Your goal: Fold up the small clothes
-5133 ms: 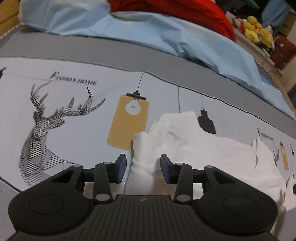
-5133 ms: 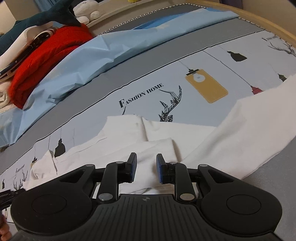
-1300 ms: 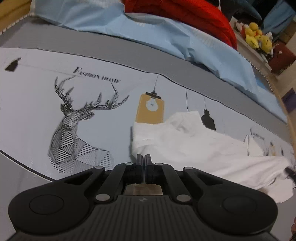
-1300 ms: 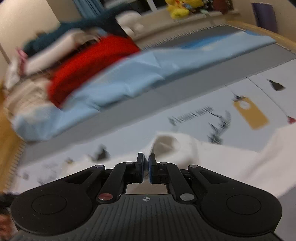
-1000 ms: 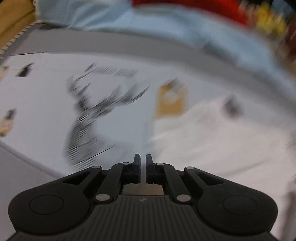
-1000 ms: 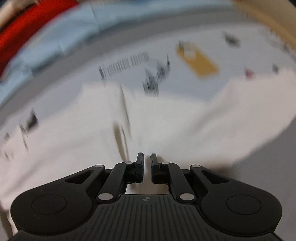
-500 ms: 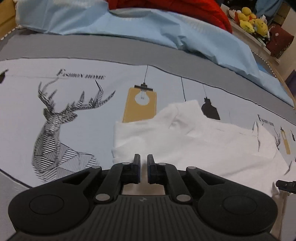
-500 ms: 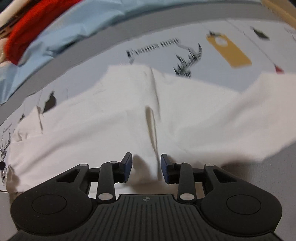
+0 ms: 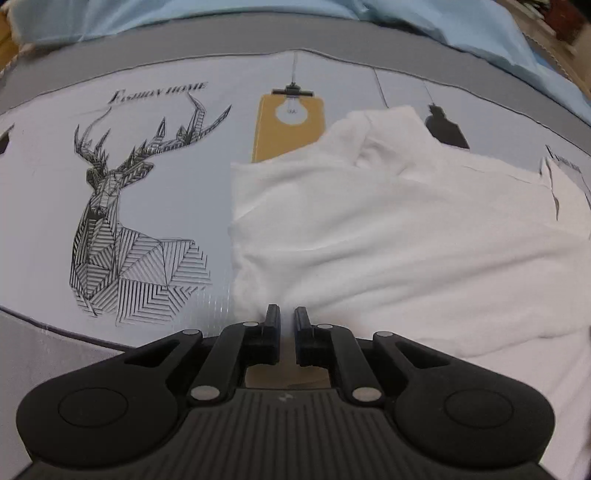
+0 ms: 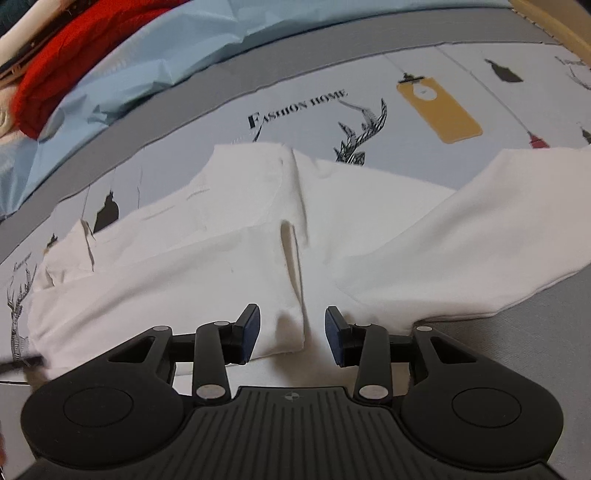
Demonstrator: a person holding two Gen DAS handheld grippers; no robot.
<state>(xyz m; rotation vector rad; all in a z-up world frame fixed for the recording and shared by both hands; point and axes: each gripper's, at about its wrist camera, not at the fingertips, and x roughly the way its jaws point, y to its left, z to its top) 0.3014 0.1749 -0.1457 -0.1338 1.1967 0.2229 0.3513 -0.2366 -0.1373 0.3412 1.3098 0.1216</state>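
A white garment (image 9: pixel 388 229) lies spread on the printed bed sheet (image 9: pixel 155 177), with its left edge folded straight. My left gripper (image 9: pixel 286 317) sits at the garment's near left corner, jaws a narrow gap apart with a bit of the white cloth bunched at the tips. In the right wrist view the same garment (image 10: pixel 221 251) lies flat with a folded flap and a vertical seam. My right gripper (image 10: pixel 291 325) is open, and the garment's near corner lies between its blue pads (image 10: pixel 251 328).
A light blue quilt (image 10: pixel 155 59) and a red blanket (image 10: pixel 55 62) are piled along the far side of the bed. A second white cloth (image 10: pixel 480 236) lies to the right. A wooden bed edge (image 10: pixel 554 26) runs at the far right.
Both grippers were shut on the garment and swept it across. Now it lies flatter on the sheet. The right gripper has opened wide and the left has parted slightly.
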